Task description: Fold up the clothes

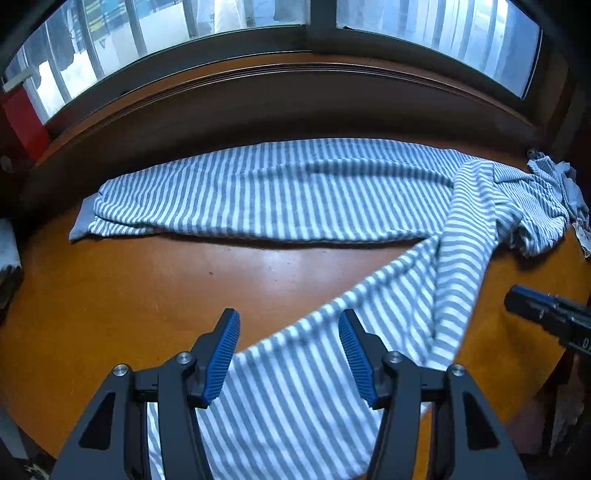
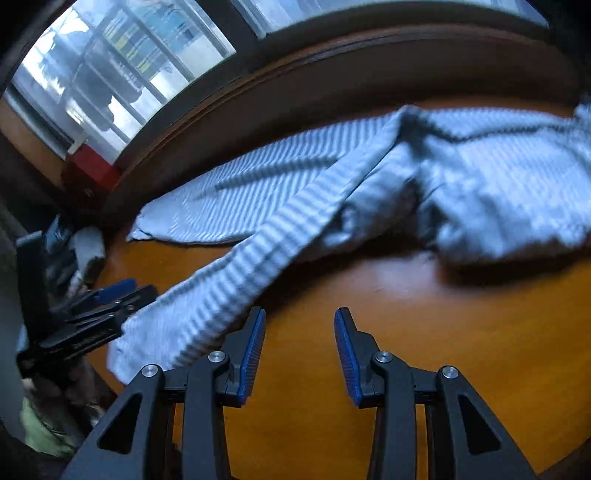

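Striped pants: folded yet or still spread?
Not folded: on the pants one leg lies flat along the table, the other trails diagonally toward the near edge.

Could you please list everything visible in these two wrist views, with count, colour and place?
Striped trousers: one pair, grey and white; one leg flat along the table's far side, the other trailing toward the near edge, between the left fingers.
Table: one, orange-brown wood, under the trousers.
Window: one, dark frame, behind the table.
Red object: one, far left by the window; too unclear to name.
Left gripper: black with blue pads, open, fabric between the jaws.
Right gripper: black with blue pads, open over bare table.
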The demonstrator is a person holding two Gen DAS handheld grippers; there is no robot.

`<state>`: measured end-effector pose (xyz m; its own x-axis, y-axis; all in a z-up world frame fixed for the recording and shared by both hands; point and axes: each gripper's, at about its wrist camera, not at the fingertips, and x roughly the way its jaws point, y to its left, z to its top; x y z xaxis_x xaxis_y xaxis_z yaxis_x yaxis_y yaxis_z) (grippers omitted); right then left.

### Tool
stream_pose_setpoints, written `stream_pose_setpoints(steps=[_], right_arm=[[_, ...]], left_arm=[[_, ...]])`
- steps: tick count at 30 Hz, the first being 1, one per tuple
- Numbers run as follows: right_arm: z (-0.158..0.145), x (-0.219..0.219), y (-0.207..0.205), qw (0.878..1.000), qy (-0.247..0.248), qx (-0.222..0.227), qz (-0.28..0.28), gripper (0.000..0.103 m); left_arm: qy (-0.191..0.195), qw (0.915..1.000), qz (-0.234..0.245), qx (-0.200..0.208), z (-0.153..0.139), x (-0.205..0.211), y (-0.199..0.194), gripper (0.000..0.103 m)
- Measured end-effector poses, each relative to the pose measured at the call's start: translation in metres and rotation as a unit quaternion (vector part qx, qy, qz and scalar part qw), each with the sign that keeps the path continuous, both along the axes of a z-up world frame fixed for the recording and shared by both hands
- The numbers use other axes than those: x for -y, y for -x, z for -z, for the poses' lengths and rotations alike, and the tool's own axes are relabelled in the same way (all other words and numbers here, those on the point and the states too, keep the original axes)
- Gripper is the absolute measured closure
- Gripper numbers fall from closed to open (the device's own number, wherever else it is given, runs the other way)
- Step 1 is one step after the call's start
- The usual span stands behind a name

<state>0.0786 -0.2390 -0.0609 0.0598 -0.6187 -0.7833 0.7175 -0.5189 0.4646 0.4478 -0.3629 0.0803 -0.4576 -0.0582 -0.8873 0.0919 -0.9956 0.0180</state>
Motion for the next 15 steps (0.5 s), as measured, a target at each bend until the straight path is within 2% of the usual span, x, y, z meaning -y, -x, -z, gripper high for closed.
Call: stream_pose_setpoints(steps=[3,6,9,15], right_arm=[[0.005,0.008,-0.001,1.000,0.005,0.024,0.004,0.064],[0.009,0.016,-0.005,0.999,0.016,0.048,0.008,0.064],[0.009,0.023,-0.015,0.999,0.011,0.037,0.014,0.064],[0.008,0.030,-0.039,0.998,0.003,0.028,0.059,0.064]], left_arm=[[0.003,0.9998,-0.013,0.015,0.004,0.009,0.005,0.050],[0.009,0.9999,0.000,0.014,0.001,0.018,0.007,0.050],[0.044,0.9990,0.008,0.005,-0.002,0.028,0.009,0.050],[0.043,0.9978,0.048,-0.016,-0.004,0.060,0.035,0.050]])
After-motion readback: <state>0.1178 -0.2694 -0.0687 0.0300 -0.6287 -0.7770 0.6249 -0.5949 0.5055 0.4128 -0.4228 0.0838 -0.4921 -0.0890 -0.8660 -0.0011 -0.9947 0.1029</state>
